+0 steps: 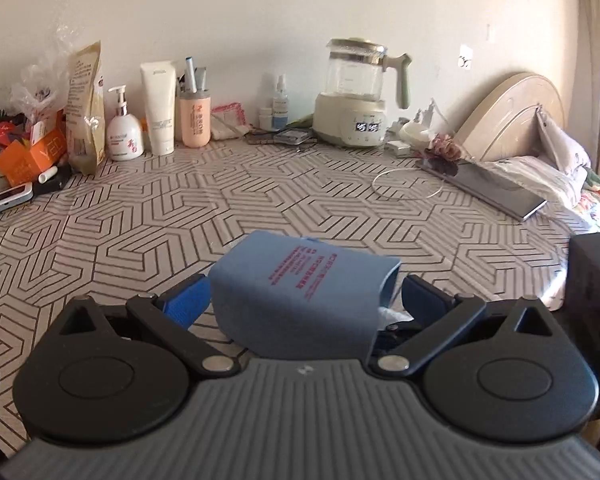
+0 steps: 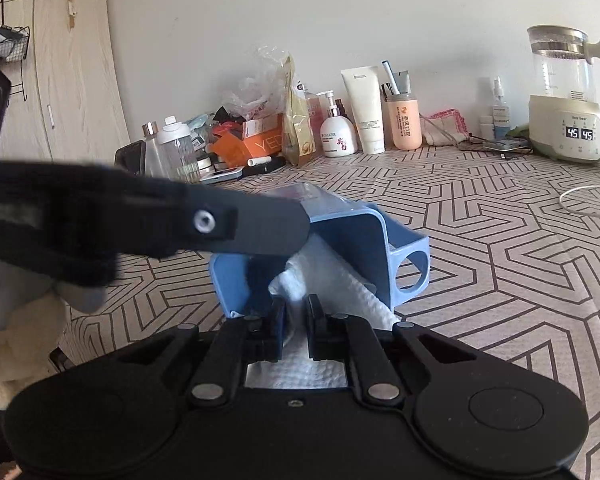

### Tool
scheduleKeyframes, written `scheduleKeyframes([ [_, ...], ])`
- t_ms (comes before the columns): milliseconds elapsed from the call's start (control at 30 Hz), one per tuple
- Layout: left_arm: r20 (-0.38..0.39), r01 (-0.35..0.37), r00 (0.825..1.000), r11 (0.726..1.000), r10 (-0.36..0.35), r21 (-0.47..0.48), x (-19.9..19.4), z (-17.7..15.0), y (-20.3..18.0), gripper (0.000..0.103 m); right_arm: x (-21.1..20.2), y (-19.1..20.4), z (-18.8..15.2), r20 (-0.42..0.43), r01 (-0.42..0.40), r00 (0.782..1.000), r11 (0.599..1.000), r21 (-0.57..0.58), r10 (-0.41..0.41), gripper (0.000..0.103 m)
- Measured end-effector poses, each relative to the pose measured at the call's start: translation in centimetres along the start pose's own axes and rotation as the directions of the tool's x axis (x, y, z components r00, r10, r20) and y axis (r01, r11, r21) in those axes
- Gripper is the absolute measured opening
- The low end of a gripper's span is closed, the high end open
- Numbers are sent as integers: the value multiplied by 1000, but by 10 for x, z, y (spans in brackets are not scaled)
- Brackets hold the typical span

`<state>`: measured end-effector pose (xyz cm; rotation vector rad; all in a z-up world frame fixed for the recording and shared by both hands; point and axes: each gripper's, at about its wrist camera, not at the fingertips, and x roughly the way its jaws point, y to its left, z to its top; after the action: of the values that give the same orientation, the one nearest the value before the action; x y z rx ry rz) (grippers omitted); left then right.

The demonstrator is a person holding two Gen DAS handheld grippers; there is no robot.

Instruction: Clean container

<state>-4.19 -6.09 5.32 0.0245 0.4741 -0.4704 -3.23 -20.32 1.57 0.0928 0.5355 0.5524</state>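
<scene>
A blue plastic container (image 1: pixel 300 292) with red print on its side lies tipped between the fingers of my left gripper (image 1: pixel 304 300), which is shut on it and holds it above the table. In the right wrist view the container (image 2: pixel 360 248) shows its open mouth toward me, with a round hole in a side compartment. My right gripper (image 2: pixel 296 324) is shut on a white paper towel (image 2: pixel 340 296) that is pushed into the container's mouth. The left gripper's finger (image 2: pixel 252 224) crosses the container from the left.
The table has a grey geometric-pattern cloth (image 1: pixel 180 208). Along the wall stand an electric kettle (image 1: pixel 356 96), lotion bottles (image 1: pixel 124 128), a peach cup (image 1: pixel 196 120) and a pile of packets (image 1: pixel 32 140). A phone (image 1: pixel 488 188) and a white cable lie at right.
</scene>
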Motion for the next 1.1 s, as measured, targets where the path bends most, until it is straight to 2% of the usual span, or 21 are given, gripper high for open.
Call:
scheduleKeyframes([
  [100,51,42,998,999,-42,-1,-4,11,-3,103,-1,-7,0,5,-27,1000,999,33,26,13],
  [333,18,-4,1000,1000,4,-3,14,11,9,103,-2,-1,-2,10,-1,1000,1000,4,1,13],
  [433,3,-24,1000,1000,24,-4,22,11,15,103,-2,4,0,4,55,999,998,-35,-54,12],
  [500,-6,-37,999,999,37,-4,27,11,18,103,-2,8,-1,28,170,985,983,-63,-169,12],
  [533,-11,-44,999,999,44,-4,29,11,20,103,-2,9,-2,38,195,981,978,-73,-193,11],
  [633,-12,-61,998,998,61,-21,27,7,28,103,-2,10,-2,43,214,977,974,-70,-211,8],
  [767,-2,-66,998,996,66,-58,18,0,40,103,1,16,-3,75,287,957,951,-115,-280,6],
  [967,2,-54,999,996,54,-66,15,-4,45,103,-10,16,4,191,354,924,930,-104,-330,6],
  [1067,-14,-45,999,998,44,-43,15,-6,41,103,-16,21,9,245,400,899,907,-130,-362,9],
  [1100,-34,-52,998,998,51,-28,18,-8,38,103,-17,22,10,256,399,899,906,-140,-356,13],
])
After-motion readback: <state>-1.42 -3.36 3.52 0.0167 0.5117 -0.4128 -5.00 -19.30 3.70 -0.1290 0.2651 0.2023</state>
